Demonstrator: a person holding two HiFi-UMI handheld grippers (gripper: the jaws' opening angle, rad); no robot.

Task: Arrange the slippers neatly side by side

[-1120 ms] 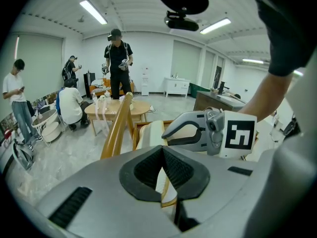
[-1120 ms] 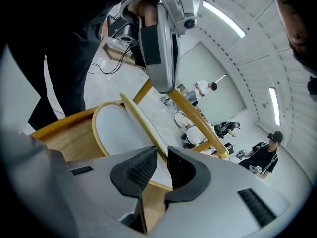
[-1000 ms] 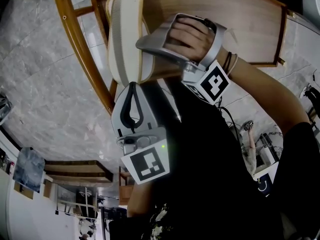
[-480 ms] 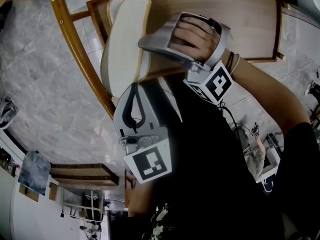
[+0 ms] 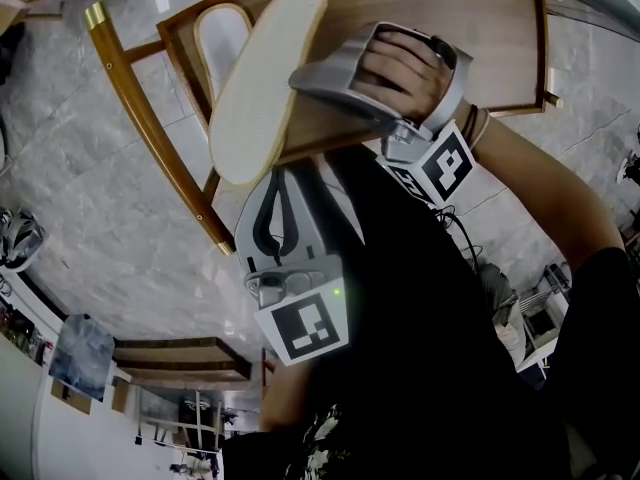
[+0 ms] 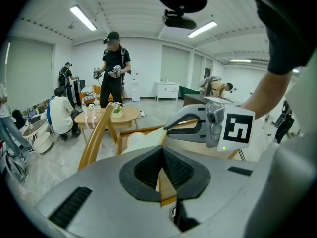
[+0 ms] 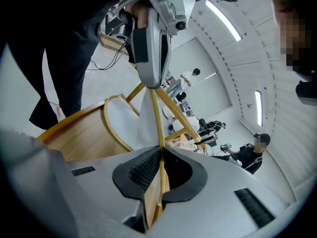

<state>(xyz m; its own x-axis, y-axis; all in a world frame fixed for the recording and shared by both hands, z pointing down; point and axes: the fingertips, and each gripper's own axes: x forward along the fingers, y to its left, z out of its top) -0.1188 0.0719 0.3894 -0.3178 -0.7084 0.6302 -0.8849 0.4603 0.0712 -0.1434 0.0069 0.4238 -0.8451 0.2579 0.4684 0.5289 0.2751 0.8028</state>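
Left gripper [image 6: 161, 167] fingers fully shut, right gripper [image 7: 161, 155] fingers just closed, both pinching the lifted slipper [image 5: 265, 88] by its thin edge. Risk: the edge slips out and it drops crooked onto the second slipper [image 5: 222, 40] beyond the fingers.

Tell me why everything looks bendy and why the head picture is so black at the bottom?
Head view: the wide lens bends the wooden frame, and dark clothing fills the lower right. Left gripper view: black rounded corners, bright ceiling lights. Right gripper view: same rounding, a glaring light strip.
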